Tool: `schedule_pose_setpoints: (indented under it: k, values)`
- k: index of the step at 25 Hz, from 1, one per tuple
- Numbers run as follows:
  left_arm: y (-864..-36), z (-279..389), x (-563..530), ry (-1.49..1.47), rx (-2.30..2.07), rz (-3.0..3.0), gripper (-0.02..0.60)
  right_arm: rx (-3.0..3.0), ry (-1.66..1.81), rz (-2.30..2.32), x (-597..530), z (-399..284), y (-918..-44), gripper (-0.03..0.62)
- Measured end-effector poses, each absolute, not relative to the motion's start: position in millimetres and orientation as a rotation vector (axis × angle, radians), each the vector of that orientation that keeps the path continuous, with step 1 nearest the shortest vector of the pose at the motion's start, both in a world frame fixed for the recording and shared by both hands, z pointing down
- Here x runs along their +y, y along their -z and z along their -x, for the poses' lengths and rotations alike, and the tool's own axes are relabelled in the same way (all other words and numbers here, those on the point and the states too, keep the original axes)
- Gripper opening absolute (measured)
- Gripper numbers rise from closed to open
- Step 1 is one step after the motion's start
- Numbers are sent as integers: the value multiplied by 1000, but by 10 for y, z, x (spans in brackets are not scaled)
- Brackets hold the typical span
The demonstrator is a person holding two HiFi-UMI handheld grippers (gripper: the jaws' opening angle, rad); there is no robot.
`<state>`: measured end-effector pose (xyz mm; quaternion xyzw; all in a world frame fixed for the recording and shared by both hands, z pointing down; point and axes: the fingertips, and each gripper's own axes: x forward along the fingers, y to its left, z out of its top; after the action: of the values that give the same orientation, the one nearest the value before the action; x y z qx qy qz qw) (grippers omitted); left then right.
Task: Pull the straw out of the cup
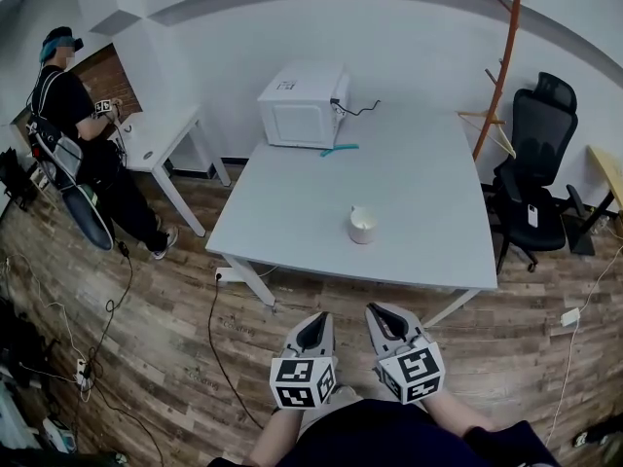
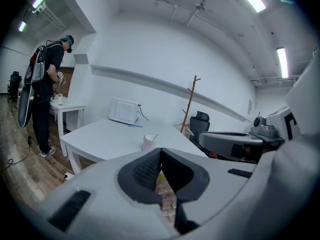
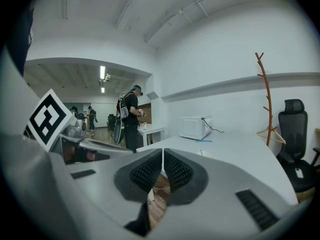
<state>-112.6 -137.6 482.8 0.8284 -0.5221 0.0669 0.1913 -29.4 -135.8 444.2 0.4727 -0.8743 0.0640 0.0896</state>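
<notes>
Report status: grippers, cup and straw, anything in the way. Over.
Left gripper, right gripper: jaws shut, empty, short of the table. Cup upright on its near half, straw in it. Microwave at far end, not in the way.

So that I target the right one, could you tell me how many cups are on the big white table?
1. The white cup stands on the table, toward its near edge, about midway across. The microwave could hide another behind it.
</notes>
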Motion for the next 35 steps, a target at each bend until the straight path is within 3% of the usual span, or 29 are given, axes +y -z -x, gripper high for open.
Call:
schedule_pose_setpoints:
  k: [35]
  values:
    - [-5099, 1122, -2671, -201, -1527, -2257, 18, -2509, -243, -1338, -2787, 111, -4993, 54]
